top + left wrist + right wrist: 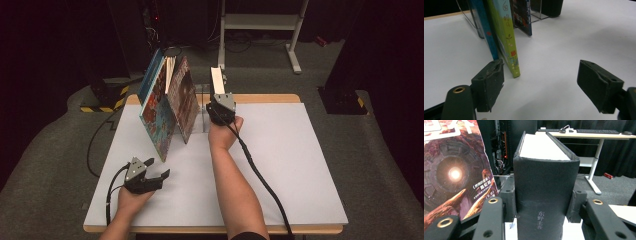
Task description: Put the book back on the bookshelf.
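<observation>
The right gripper (541,216) clamped the black book (544,190) upright beside the leaning books (167,107); the left gripper (159,169) gaped empty. Seating it squarely probably needed a steady, vertical hold.

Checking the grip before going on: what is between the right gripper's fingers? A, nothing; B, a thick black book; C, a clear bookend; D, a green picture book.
B: in the right gripper view, the right gripper has its fingers pressed on both sides of the thick black book.
</observation>
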Demonstrator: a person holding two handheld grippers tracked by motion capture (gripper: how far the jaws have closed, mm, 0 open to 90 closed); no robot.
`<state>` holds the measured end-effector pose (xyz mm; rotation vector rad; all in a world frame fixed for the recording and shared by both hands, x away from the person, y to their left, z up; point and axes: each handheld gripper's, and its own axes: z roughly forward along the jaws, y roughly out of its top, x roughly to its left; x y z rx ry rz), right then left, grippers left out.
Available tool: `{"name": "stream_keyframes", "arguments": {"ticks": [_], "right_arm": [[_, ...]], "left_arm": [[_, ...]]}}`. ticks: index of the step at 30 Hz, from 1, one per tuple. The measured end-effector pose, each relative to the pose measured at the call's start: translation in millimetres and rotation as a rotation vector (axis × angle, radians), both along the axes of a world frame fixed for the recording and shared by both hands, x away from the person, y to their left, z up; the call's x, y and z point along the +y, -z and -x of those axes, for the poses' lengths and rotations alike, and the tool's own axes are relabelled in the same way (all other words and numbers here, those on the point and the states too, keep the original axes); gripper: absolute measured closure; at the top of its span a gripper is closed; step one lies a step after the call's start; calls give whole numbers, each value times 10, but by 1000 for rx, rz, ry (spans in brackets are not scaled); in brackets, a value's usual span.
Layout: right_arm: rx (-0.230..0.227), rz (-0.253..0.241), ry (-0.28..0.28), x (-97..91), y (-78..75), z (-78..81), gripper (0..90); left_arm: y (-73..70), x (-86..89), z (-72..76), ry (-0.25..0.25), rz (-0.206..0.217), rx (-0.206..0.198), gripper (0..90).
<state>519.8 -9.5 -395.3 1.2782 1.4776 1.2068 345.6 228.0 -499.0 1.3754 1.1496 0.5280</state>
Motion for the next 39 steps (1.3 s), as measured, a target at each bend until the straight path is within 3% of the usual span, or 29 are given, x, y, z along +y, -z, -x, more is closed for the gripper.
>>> {"name": "stream_keyframes", "arguments": {"ticks": [9,18,26,39], "right_arm": [[8,-8,-8,-17,-7,-14,520],[39,-22,-54,-56,-34,-14,490],[30,-60,-90,-83,-64,-13,368],[55,-57,-148,-122,-86,-7,248]], "left_arm": [[2,3,-5,4,-7,5,221],[5,4,-7,5,-9,9,222],[7,3,-12,4,-14,8,222],[6,3,-15,2,-11,12,222]]}}
